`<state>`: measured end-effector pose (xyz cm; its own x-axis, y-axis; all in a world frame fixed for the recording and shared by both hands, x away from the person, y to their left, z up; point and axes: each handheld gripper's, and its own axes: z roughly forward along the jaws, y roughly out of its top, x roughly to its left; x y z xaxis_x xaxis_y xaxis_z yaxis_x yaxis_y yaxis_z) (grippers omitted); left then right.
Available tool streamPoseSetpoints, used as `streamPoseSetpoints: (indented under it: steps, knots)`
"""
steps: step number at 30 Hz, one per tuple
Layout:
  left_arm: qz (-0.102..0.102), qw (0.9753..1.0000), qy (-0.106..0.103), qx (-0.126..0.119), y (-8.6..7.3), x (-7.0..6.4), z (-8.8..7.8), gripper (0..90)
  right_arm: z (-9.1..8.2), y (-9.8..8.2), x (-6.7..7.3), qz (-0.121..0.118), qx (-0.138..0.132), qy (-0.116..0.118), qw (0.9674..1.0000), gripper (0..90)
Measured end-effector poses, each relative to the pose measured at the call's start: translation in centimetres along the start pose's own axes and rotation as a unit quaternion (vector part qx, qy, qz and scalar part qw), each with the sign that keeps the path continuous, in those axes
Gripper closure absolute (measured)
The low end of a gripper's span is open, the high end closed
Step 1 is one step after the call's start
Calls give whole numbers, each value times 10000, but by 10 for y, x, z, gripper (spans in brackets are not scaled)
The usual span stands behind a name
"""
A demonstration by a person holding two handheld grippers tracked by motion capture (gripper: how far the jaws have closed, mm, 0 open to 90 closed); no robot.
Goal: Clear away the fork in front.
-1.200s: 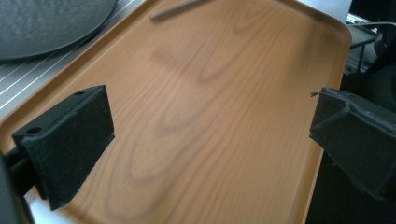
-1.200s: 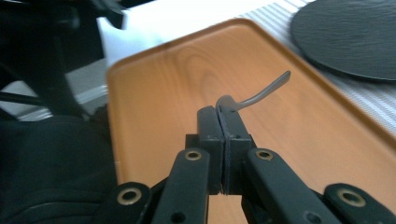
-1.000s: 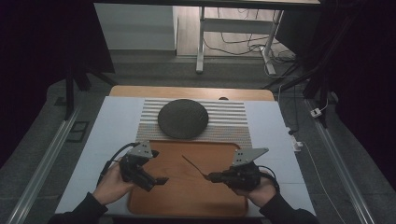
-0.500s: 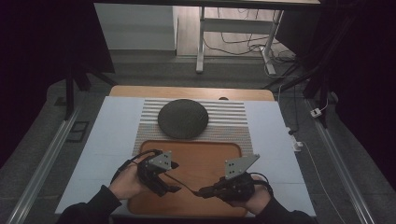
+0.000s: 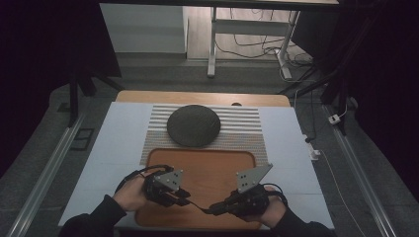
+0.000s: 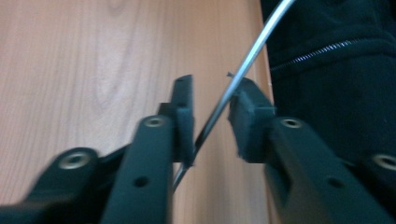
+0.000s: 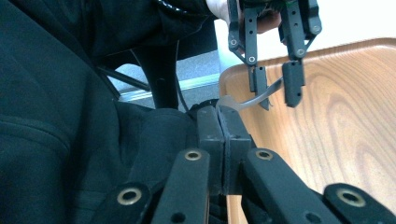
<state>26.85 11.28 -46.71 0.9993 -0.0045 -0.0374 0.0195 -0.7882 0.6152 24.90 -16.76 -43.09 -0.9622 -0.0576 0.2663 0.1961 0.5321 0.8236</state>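
Dim room, cabled floor – a wooden tray (image 5: 217, 163) on a pale table (image 5: 118, 143). Right gripper (image 5: 216, 207) pinches a thin metal utensil (image 7: 254, 100); left gripper (image 5: 184, 197) gapes around it.

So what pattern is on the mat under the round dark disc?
Thin grey and white stripes on the mat, clearest in the high view.

The right claw (image 7: 223, 122) is clamped tight, the left claw (image 6: 212, 109) parted, tips facing each other.

Dark round mat (image 5: 193, 125) — striped placemat (image 5: 247, 129)
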Motion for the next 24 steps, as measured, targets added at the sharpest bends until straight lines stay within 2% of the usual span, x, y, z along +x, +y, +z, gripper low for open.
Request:
streamPoseSetpoints:
  steps: [4,5,10,13,15,17,20,22,23,24]
  knots:
    - [252,9997,-9,65,1,-4,2,755,0,0,-1,39,29,98,9999,889]
    - [366,9993,-17,80,2,-6,2,769,0,0,-2,81,39,159,9998,888]
    - [545,9983,-118,174,3,-9,4,798,-1,-2,-5,116,22,224,9997,876]
    - [634,9975,-208,243,3,-11,7,829,-3,-3,-7,157,-14,104,9998,833]
    - [679,9970,-254,288,4,-11,9,849,-5,-3,-10,202,-73,-76,9997,790]
    - [580,9973,-298,325,5,-11,11,857,-6,-4,-13,284,-107,-266,9992,750]
    - [415,9981,-273,369,5,-10,11,858,-6,-4,-13,320,-119,-415,9986,718]
    - [250,9987,-257,359,5,-9,11,858,-5,-4,-14,377,-134,-637,9972,624]
    - [152,9990,-251,345,5,-8,10,858,-5,-4,-14,377,-134,-637,9972,624]
    - [62,9991,-248,332,5,-8,9,858,-5,-3,-16,451,-136,-779,9958,550]
